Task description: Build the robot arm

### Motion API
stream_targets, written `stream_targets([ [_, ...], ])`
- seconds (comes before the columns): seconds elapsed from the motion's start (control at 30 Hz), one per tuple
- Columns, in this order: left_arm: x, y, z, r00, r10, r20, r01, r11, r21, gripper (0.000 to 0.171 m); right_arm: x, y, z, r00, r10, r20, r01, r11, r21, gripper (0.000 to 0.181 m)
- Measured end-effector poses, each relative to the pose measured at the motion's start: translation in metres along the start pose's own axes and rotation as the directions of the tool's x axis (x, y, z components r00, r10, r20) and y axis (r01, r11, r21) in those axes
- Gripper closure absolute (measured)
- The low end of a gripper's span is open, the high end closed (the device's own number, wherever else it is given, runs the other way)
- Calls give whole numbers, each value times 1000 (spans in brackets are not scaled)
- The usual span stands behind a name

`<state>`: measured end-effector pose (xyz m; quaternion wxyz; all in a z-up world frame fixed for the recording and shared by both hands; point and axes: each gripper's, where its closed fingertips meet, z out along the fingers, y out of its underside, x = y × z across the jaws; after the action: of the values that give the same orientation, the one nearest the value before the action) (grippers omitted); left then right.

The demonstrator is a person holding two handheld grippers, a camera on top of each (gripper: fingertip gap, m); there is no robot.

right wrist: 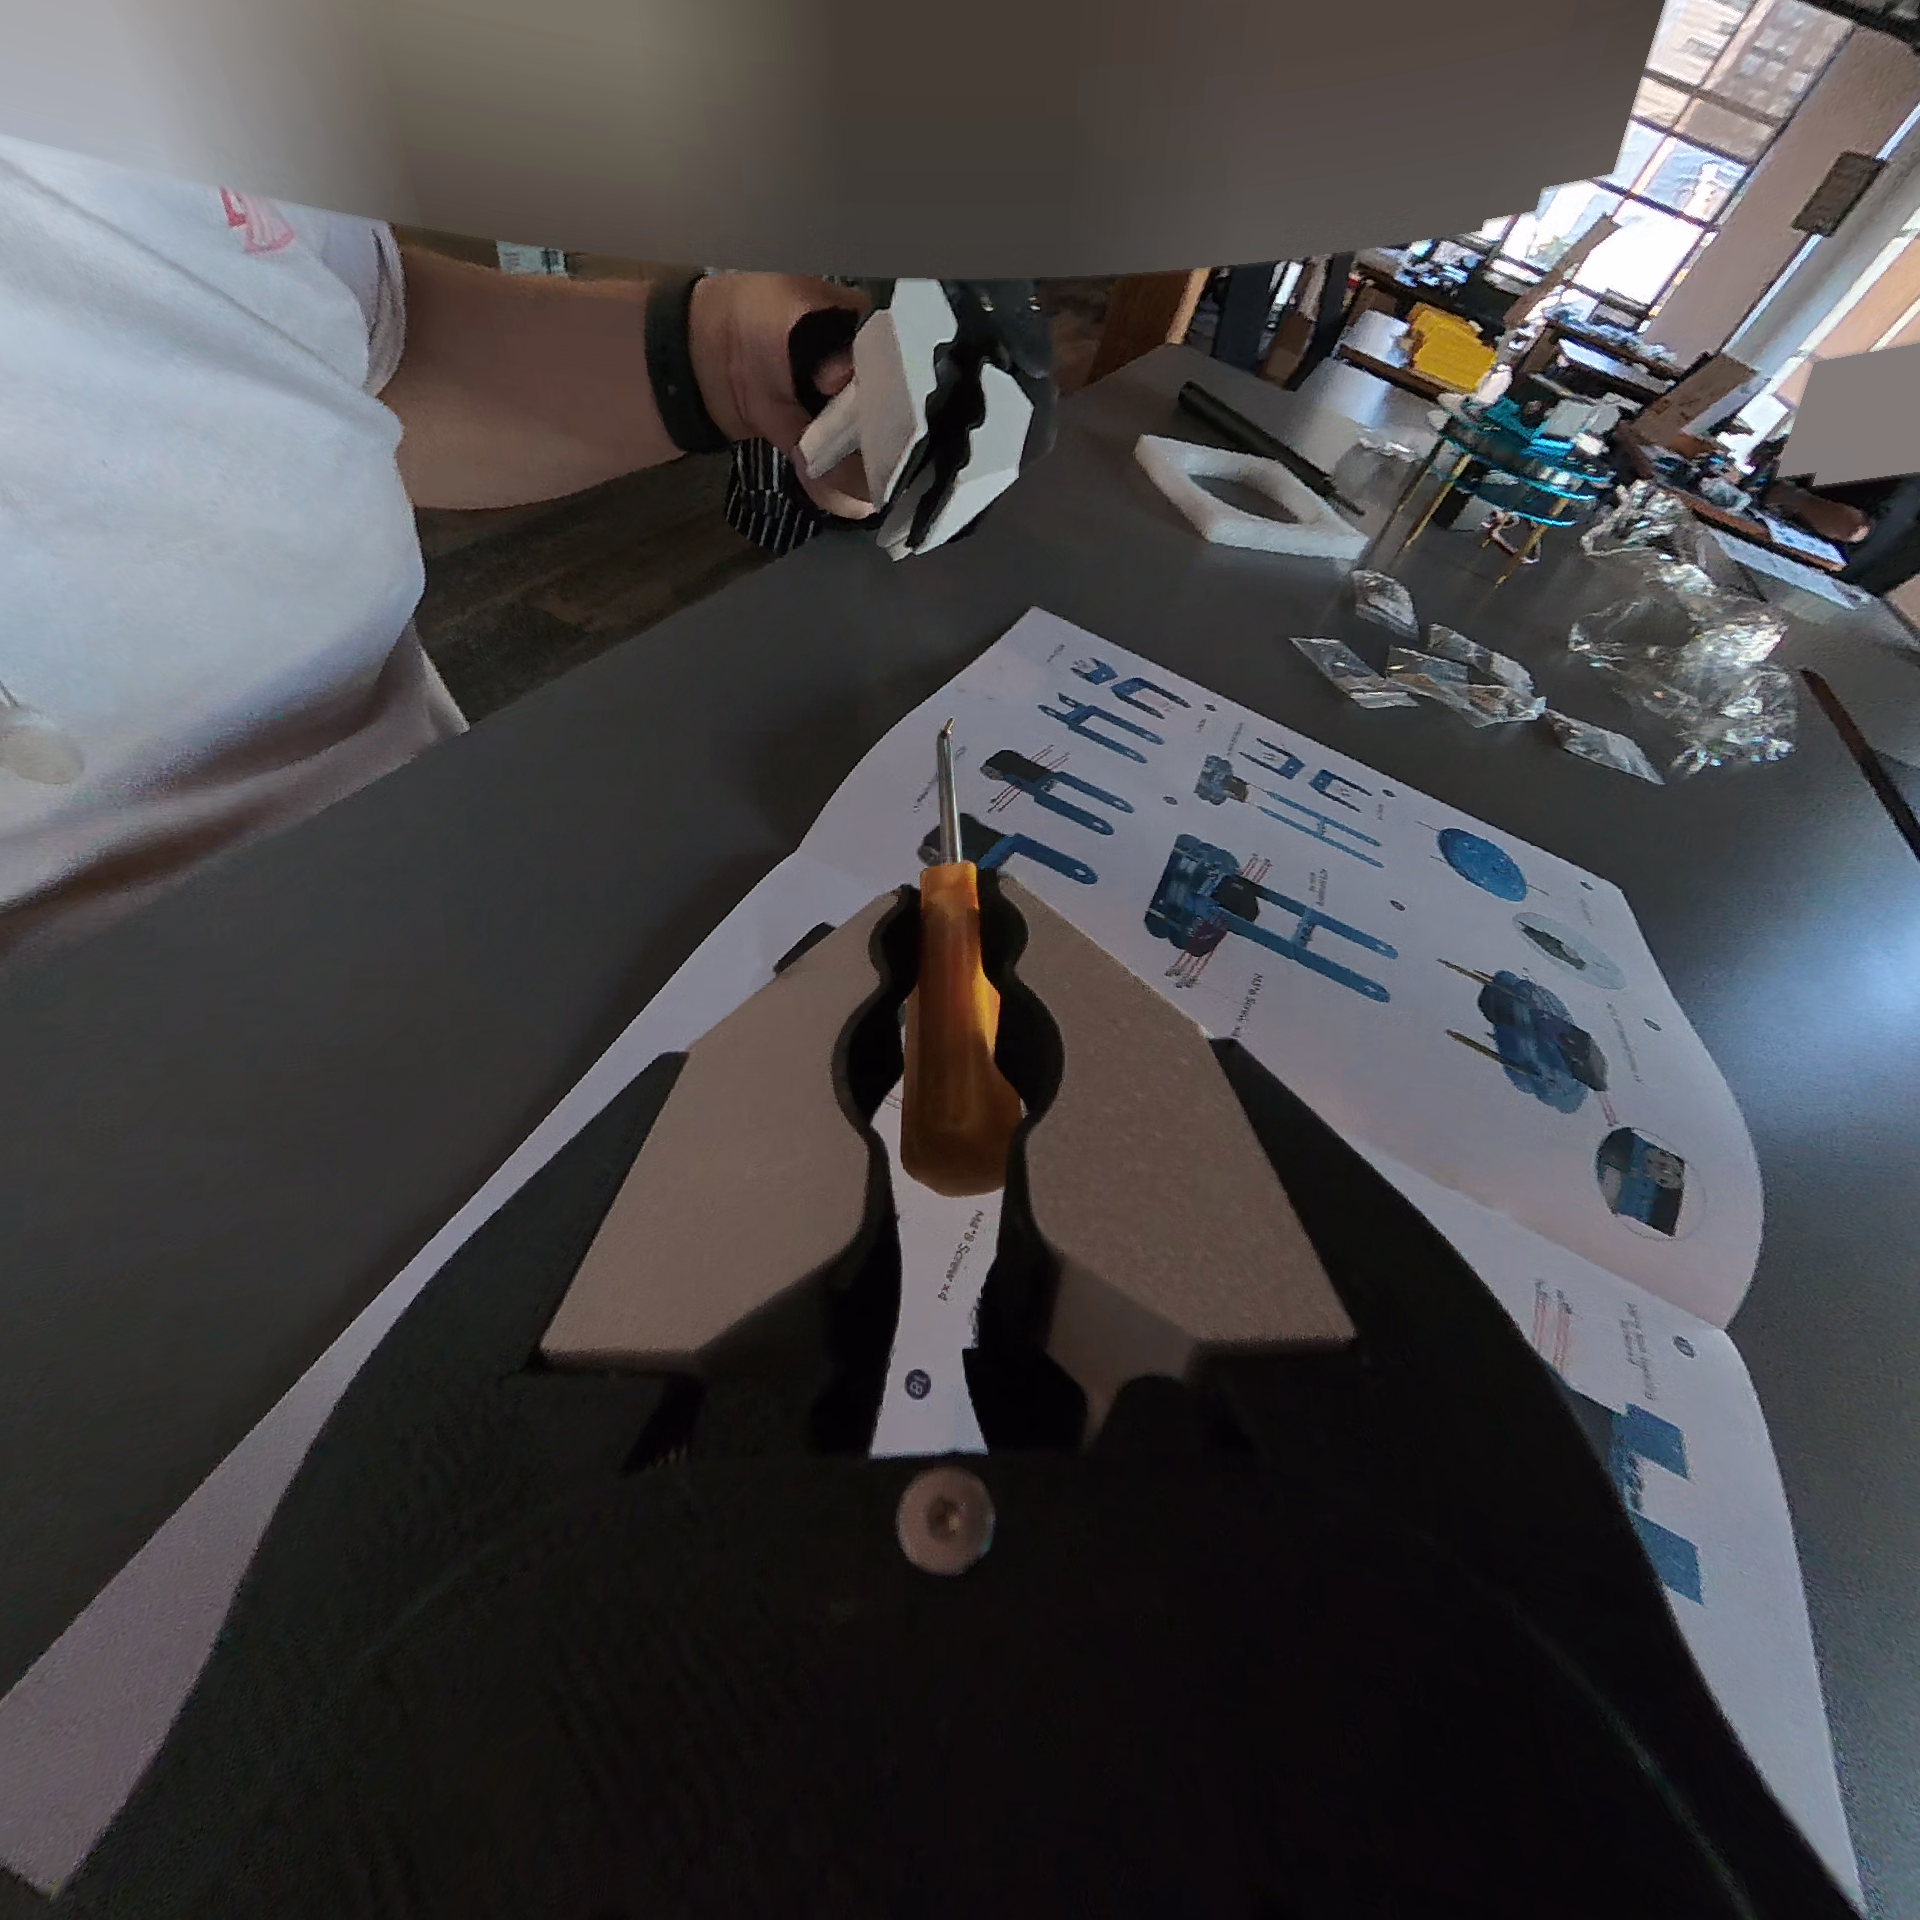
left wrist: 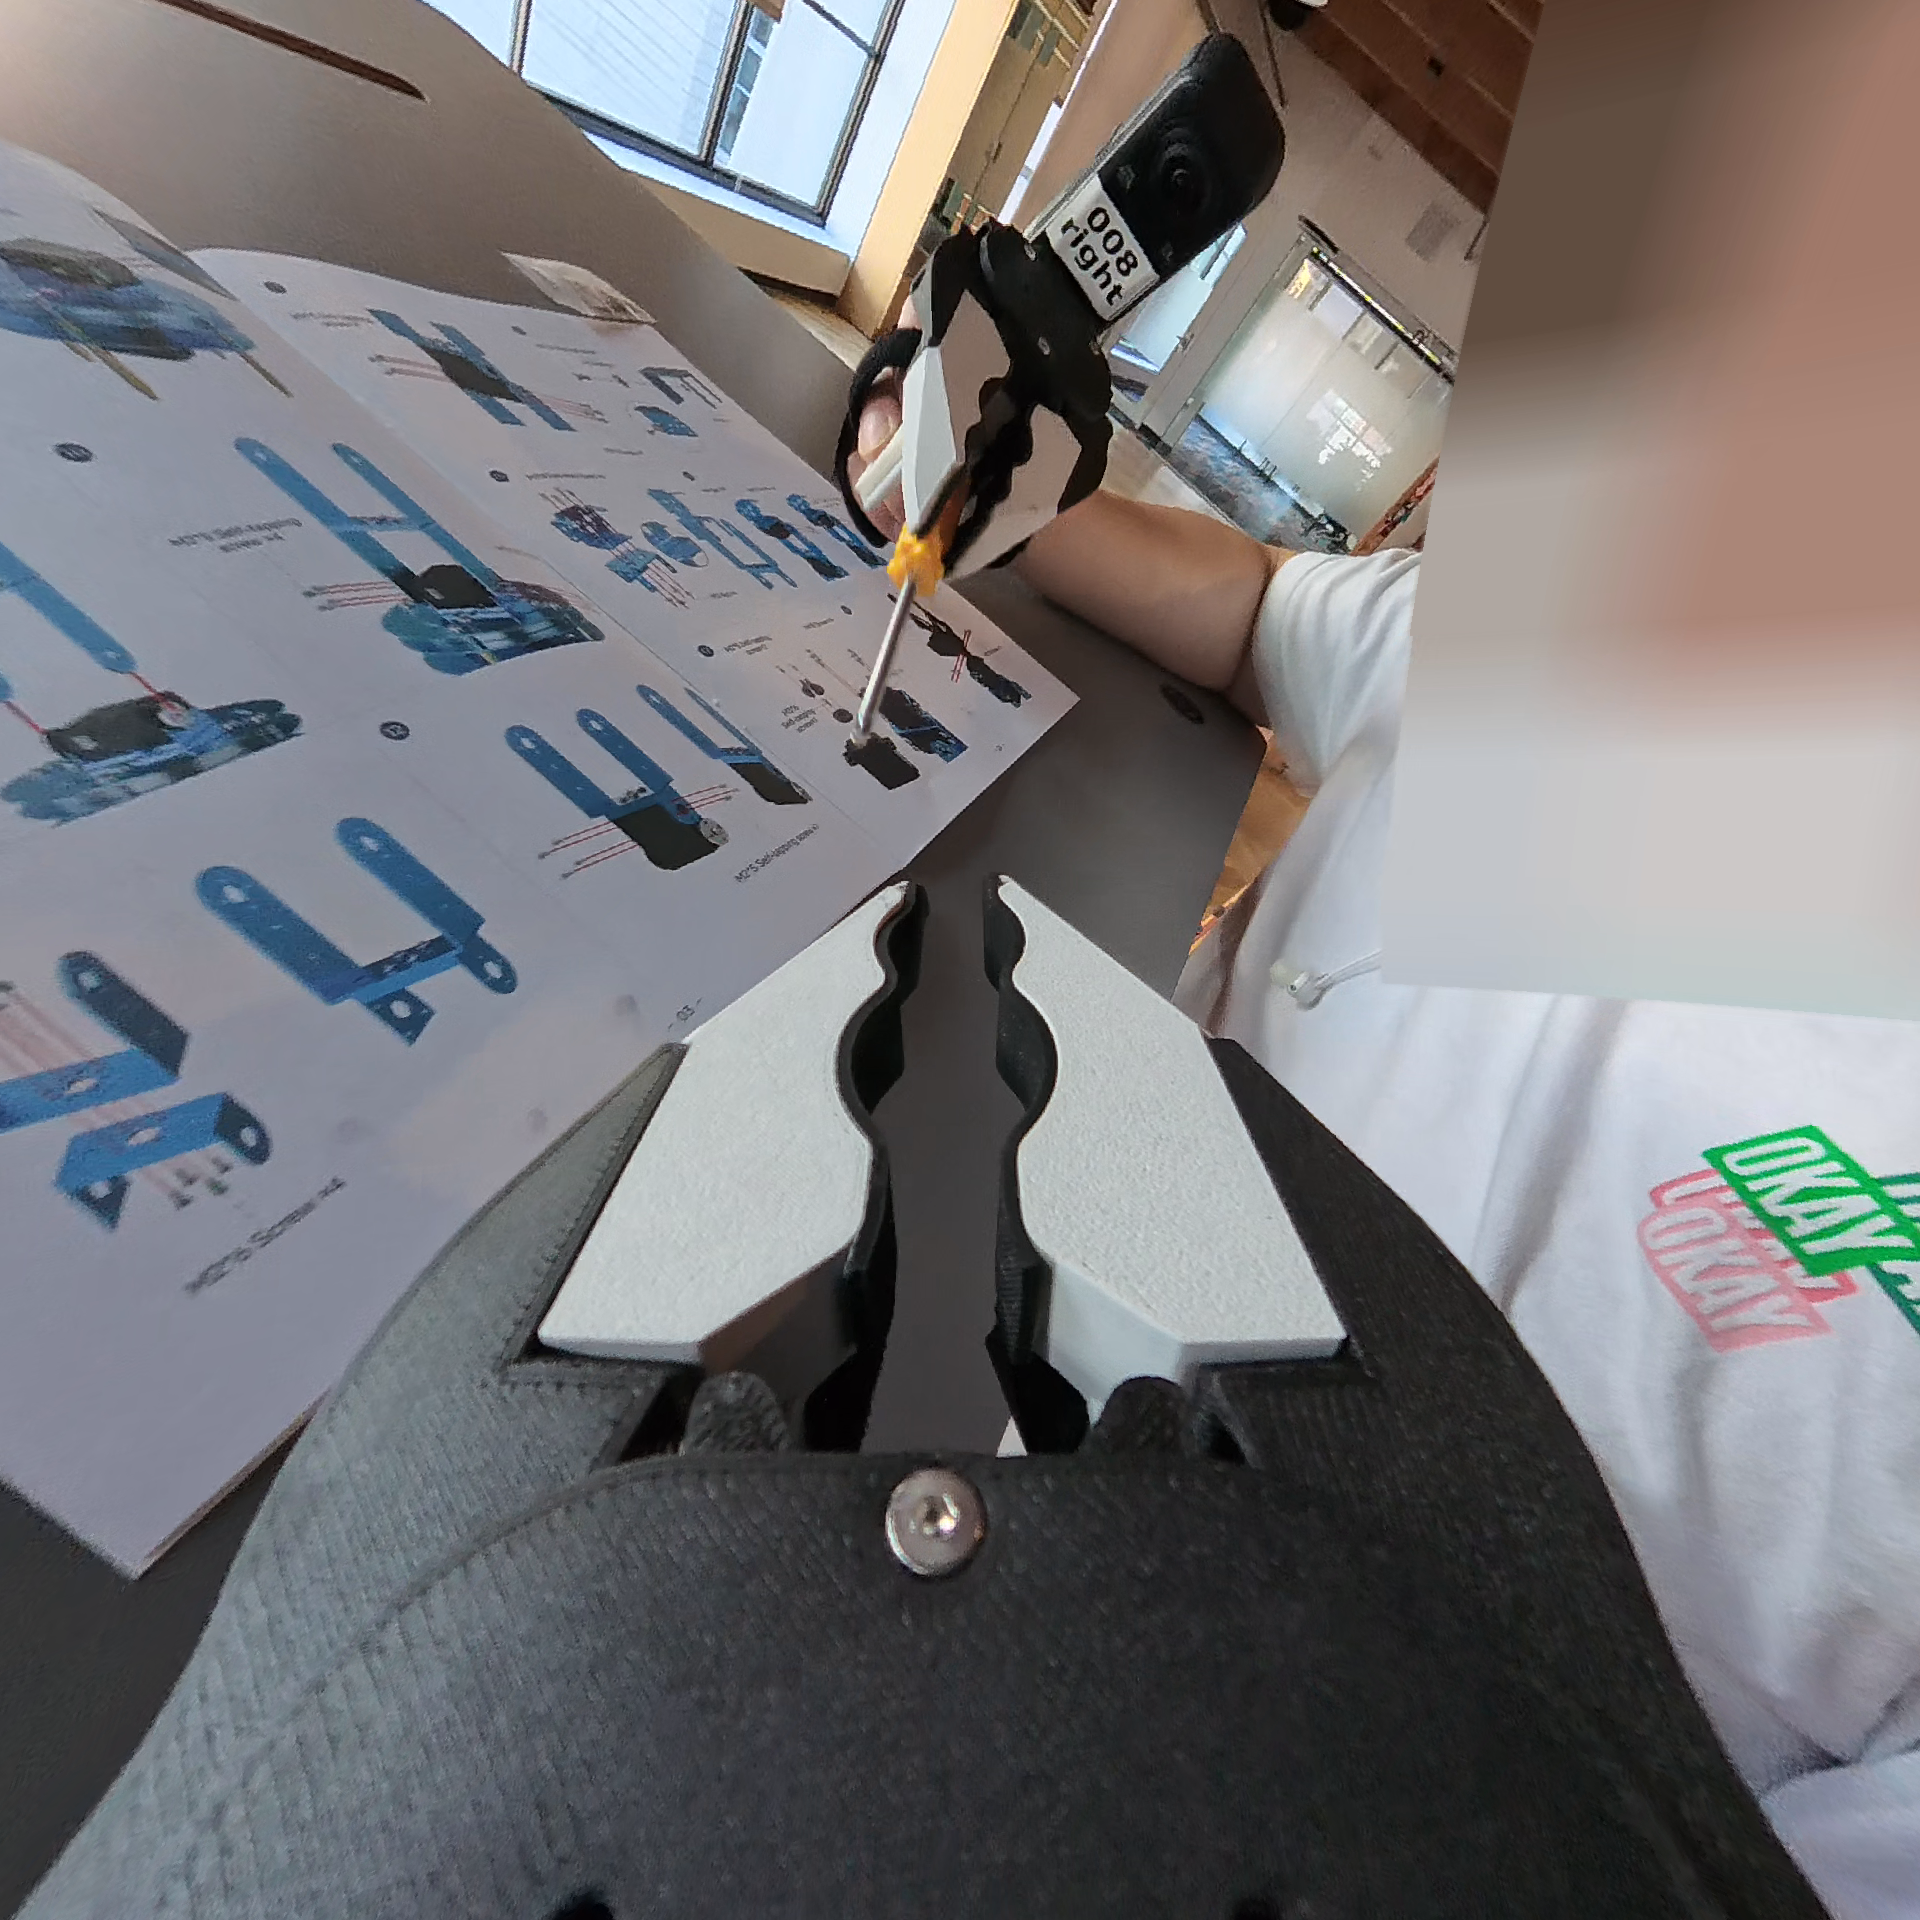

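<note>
The screwdriver point(right wrist: 953, 1039), orange-handled, is pinched between the fingers of the right tool point(right wrist: 951, 904), its thin shaft reaching out over the booklet point(right wrist: 1351, 935), which lies open on the dark counter point(right wrist: 520, 935); in the left wrist view its tip is at the booklet's near-corner page, though contact cannot be told. The left tool point(left wrist: 951, 894) hangs off the booklet's edge with a narrow gap between its fingers and nothing in them. Beyond the booklet lie clear plastic bags point(right wrist: 1455, 675) and a white foam frame point(right wrist: 1236, 488).
</note>
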<state>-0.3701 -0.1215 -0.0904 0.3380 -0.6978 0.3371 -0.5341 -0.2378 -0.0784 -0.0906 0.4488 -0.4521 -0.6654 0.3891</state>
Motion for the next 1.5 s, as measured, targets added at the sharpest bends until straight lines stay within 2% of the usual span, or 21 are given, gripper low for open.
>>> stream_targets([
  [0.33,-8,-13,-28,999,42,13,-42,999,28,162,21,-6,-6,984,55,-170,-66,996,-62,172],
  [0.57,-33,-34,-52,981,150,120,-159,984,74,154,23,-12,-4,951,78,-298,-114,988,-105,172],
  [0.8,-76,-46,-79,900,328,288,-366,927,88,142,37,-20,7,884,137,-447,-197,976,-90,172],
  [0.87,-81,-57,-89,883,353,308,-409,902,137,134,44,-19,11,859,147,-491,-214,973,-84,172],
  [0.93,-84,-70,-102,878,363,314,-434,879,198,132,51,-19,16,836,160,-525,-233,970,-76,172],
  [1.07,-99,-78,-108,889,373,265,-422,892,160,131,67,-15,21,785,189,-590,-274,960,-56,172],
  [1.2,-104,-70,-90,961,235,146,-249,965,79,133,84,-14,24,737,205,-643,-295,955,-34,172],
  [1.27,-104,-75,-88,963,237,131,-245,969,42,135,90,-14,26,724,209,-658,-300,954,-27,172],
  [1.4,-106,-101,-80,951,292,97,-298,953,50,137,100,-11,28,701,213,-680,-306,952,-18,172],
  [1.5,-119,-99,-62,962,267,60,-267,964,-1,137,102,-5,25,689,220,-690,-320,947,-17,172],
])
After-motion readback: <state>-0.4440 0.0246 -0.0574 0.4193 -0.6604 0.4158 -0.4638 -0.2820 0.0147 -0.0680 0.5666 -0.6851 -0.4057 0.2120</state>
